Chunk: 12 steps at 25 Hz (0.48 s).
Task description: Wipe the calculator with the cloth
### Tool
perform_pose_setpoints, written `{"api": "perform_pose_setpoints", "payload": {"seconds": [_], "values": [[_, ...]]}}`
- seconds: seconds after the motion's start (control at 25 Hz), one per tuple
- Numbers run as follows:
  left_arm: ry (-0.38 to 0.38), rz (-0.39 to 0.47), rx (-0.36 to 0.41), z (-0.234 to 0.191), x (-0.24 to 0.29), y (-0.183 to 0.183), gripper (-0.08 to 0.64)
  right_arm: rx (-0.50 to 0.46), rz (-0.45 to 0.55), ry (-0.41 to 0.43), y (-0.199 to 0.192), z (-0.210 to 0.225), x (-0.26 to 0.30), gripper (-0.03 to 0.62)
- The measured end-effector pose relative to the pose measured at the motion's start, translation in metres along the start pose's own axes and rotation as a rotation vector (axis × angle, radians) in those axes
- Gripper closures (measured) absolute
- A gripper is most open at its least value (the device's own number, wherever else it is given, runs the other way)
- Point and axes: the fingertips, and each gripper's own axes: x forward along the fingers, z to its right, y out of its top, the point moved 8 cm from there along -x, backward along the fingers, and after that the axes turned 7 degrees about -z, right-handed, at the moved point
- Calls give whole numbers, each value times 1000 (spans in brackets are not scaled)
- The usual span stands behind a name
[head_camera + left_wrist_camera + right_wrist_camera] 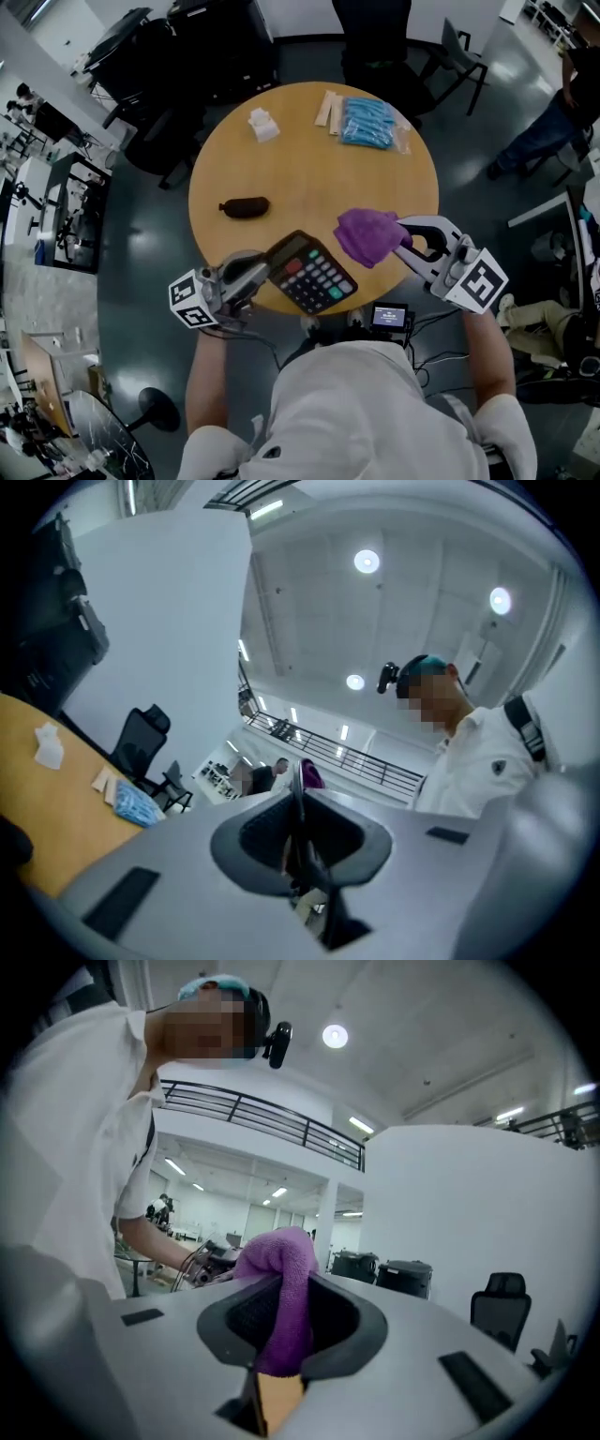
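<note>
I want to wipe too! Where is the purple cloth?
In the head view the cloth is pinched in the right gripper, above the table's near edge, just right of the calculator the left gripper holds.

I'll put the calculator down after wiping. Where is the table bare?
Bare on the table: the middle, between the dark lump, white wad and blue bag; also the right side below that bag. Crowded: the far rim, and the near edge under the calculator and cloth.

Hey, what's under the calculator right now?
The calculator, gripped at its edge by the left gripper, is held tilted over the wooden table's near rim. Only tabletop shows around it; the patch directly beneath is covered by the calculator itself.
</note>
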Motion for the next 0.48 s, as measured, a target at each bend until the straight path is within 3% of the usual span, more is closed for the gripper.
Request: {"api": "perform_pose_setpoints", "payload": {"seconds": [0.24,0.48], "values": [[-111,-53,48,17,15,22,514,-157,145,94,57,5,34,520],[-123,-34,61,22,14,31,515,-121,133,213,52,-19,59,520]]}}
